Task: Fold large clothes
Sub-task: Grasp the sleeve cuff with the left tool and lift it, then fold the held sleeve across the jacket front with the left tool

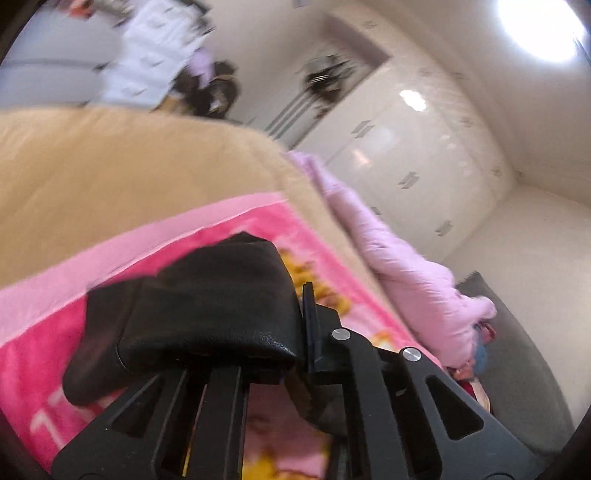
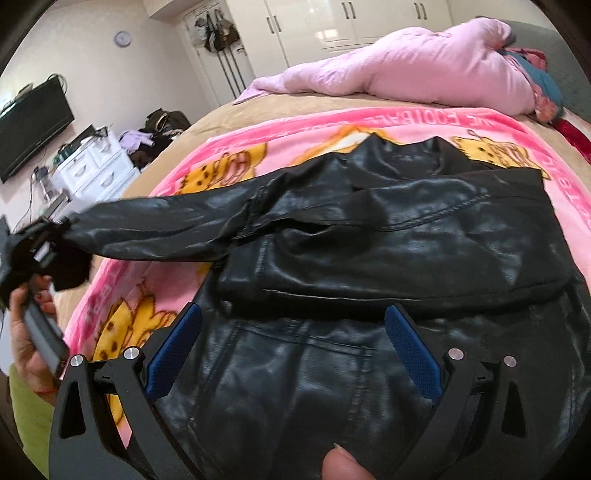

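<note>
A bedroom, white wardrobe doors [image 2: 332,22] along the far wall, and a bed [image 2: 207,125] spread with a bright pink cartoon blanket [image 2: 480,125]; a pale pink quilt [image 2: 424,70] is bunched at the far side. The black leather jacket [image 2: 369,258] lies flat across the blanket, one sleeve already folded over its body. The left gripper [image 2: 55,236] is clenched on the cuff of the other sleeve [image 2: 166,229] and has it stretched out off the jacket's side, above the bed edge. In the left wrist view that cuff fills the space between the fingers. The right gripper [image 2: 291,350] hangs over the jacket's lower half, blue pads [image 2: 413,350] spread wide, grasping nothing.

The step in hand looks like the second sleeve fold. To do it well, I'd carry that cuff across in a flat arc, keeping the sleeve taut so the stiff leather creases at the shoulder seam. The right gripper could pin the body so it doesn't slide.
</note>
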